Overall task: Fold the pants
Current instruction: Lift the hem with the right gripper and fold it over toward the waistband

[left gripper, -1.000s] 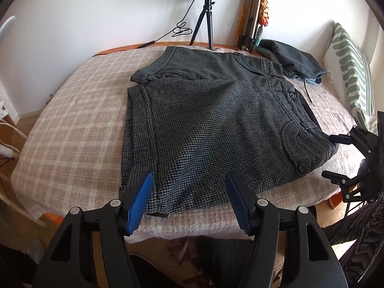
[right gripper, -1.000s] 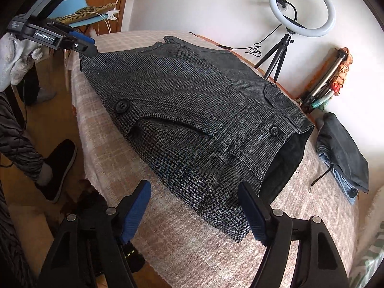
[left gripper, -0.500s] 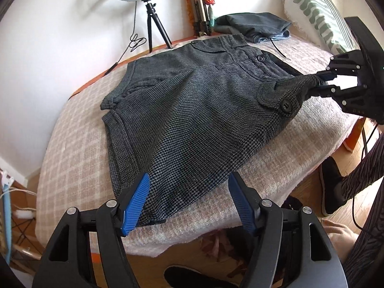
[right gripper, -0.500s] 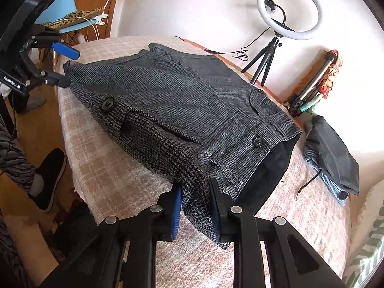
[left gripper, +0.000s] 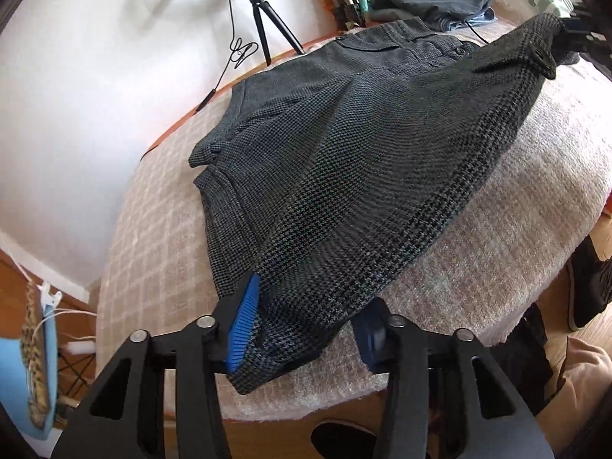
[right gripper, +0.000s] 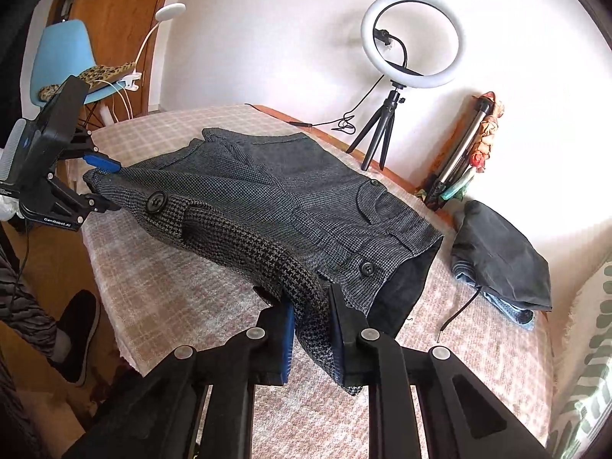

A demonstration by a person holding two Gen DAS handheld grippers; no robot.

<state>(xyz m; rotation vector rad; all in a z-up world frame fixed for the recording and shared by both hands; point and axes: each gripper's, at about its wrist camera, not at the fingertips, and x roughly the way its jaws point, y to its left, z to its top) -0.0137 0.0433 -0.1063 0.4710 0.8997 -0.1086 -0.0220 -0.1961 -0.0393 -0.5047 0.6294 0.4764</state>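
Note:
Grey houndstooth pants (left gripper: 363,145) lie on a table with a checked pink cloth (left gripper: 153,229); they also show in the right wrist view (right gripper: 290,199). My left gripper (left gripper: 306,325) holds the hem corner at the near edge between its blue pads, jaws still fairly wide around the cloth. My right gripper (right gripper: 311,329) is shut on the waistband corner and lifts it off the table. The near edge of the pants hangs taut between the two grippers. The left gripper shows in the right wrist view (right gripper: 101,183).
A ring light on a tripod (right gripper: 413,38) stands at the table's far edge by the wall. Folded dark clothes (right gripper: 501,256) lie at the far right. A striped pillow (right gripper: 585,344) is at the right. A blue chair (right gripper: 61,57) stands left. A person's shoe (right gripper: 76,336) is below the table.
My left gripper has moved onto the hem corner and closed in on it. My right gripper, shut on the waistband corner, has lifted it higher; the near edge now rises off the table.

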